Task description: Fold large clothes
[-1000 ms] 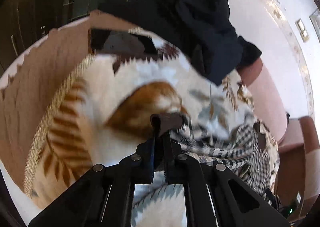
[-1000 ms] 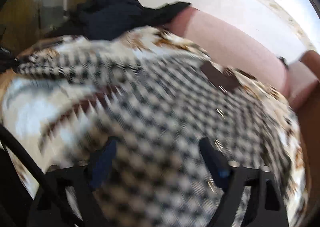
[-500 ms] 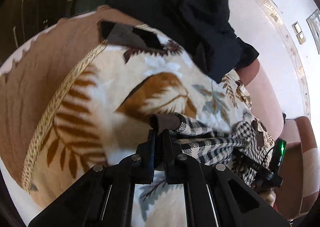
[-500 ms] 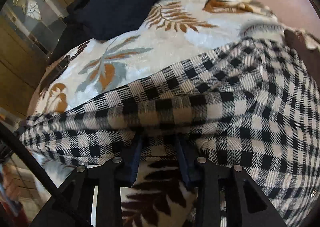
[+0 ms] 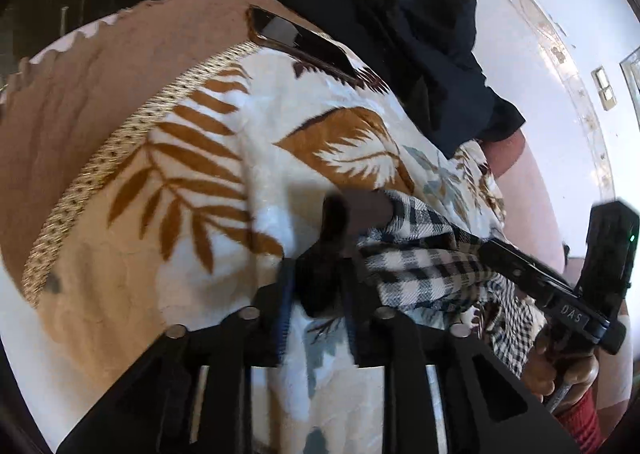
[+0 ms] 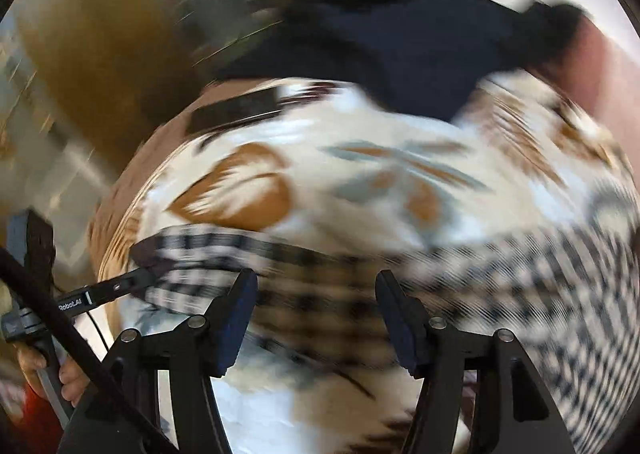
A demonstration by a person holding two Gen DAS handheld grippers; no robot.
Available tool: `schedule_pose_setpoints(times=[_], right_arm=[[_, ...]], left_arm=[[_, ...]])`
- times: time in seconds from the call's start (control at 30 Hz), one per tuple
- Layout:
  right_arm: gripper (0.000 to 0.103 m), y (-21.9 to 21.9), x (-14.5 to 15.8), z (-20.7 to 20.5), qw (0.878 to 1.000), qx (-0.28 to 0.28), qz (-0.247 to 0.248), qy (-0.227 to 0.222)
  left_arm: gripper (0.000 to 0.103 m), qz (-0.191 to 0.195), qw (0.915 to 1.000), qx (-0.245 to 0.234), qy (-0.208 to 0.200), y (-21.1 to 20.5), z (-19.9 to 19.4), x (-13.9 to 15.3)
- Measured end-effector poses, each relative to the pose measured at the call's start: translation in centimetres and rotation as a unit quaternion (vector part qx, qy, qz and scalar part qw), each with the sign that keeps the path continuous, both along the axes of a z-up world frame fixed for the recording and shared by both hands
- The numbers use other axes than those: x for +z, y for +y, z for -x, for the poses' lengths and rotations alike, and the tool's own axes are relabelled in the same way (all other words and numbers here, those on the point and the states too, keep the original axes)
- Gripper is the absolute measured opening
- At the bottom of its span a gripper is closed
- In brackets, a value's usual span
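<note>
Both grippers have shifted: left gripper (image 5: 316, 290) is opening around the checked shirt's (image 5: 424, 262) brown collar; right gripper (image 6: 316, 318), opening and empty, hovers above its rightward-stretching body on the leaf-print blanket (image 5: 200, 173).

Woven checked shirt (image 5: 424, 266) on plush leaf-print blanket (image 5: 224, 189).
</note>
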State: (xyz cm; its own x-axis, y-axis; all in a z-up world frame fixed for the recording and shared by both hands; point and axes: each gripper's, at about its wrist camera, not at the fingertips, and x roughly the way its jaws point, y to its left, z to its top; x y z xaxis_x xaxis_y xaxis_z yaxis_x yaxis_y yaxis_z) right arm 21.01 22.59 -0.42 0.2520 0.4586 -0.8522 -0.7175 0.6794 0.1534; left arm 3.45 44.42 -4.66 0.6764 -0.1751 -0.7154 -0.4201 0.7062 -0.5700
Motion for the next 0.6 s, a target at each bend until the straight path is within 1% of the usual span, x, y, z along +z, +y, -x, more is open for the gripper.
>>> schedule_pose_setpoints(times=[0.1, 0.13, 0.2, 0.23, 0.27, 0.3, 0.33, 0.4, 0.53, 0.57, 0.6], right_arm=[[0.066, 4.5, -0.4, 2.3, 0.998, 0.062, 0.022, -0.025], [0.066, 5.6, -0.6, 2.9, 0.996, 0.078, 0.033, -0.036], [0.066, 8.5, -2.0, 3.9, 0.987, 0.108, 0.086, -0.079], [0.066, 9.5, -2.8, 4.1, 0.983, 0.116, 0.110, -0.089], [0.056, 10.7, -4.0, 3.9, 0.979, 0.120, 0.138, -0.094], [0.020, 11.6, -5.1, 3.5, 0.976, 0.120, 0.160, -0.090], [0.009, 12.5, -6.1, 2.7, 0.976, 0.114, 0.170, -0.072], [0.009, 13.1, -6.0, 1.4, 0.981, 0.092, 0.156, -0.069], [0.012, 13.6, -6.0, -1.3, 0.988, 0.046, 0.142, -0.037], [0.012, 13.2, -5.5, -1.3, 0.990, 0.039, 0.132, -0.033], [0.015, 12.3, -4.5, -0.9, 0.993, 0.031, 0.108, -0.041]], left_arm=[[0.026, -0.005, 0.9999, 0.010, -0.007, 0.2, 1.4, 0.4], [0.029, -0.011, 0.9998, 0.013, -0.009, 0.1, 1.9, 0.6], [0.035, -0.023, 0.9995, 0.020, -0.008, 0.0, 2.6, 0.7], [0.035, -0.030, 0.9993, 0.022, -0.007, -0.1, 2.9, 0.8], [0.035, -0.036, 0.9991, 0.022, -0.007, -0.2, 3.3, 0.9], [0.035, -0.040, 0.9989, 0.022, -0.008, -0.3, 3.6, 1.0], [0.035, -0.042, 0.9988, 0.022, -0.010, -0.4, 3.9, 1.2], [0.035, -0.043, 0.9987, 0.022, -0.015, -0.6, 4.3, 1.4], [0.037, -0.047, 0.9984, 0.027, -0.018, -0.8, 5.1, 1.8], [0.037, -0.047, 0.9983, 0.030, -0.018, -0.8, 5.3, 1.8], [0.037, -0.047, 0.9982, 0.032, -0.017, -0.8, 5.4, 1.8]])
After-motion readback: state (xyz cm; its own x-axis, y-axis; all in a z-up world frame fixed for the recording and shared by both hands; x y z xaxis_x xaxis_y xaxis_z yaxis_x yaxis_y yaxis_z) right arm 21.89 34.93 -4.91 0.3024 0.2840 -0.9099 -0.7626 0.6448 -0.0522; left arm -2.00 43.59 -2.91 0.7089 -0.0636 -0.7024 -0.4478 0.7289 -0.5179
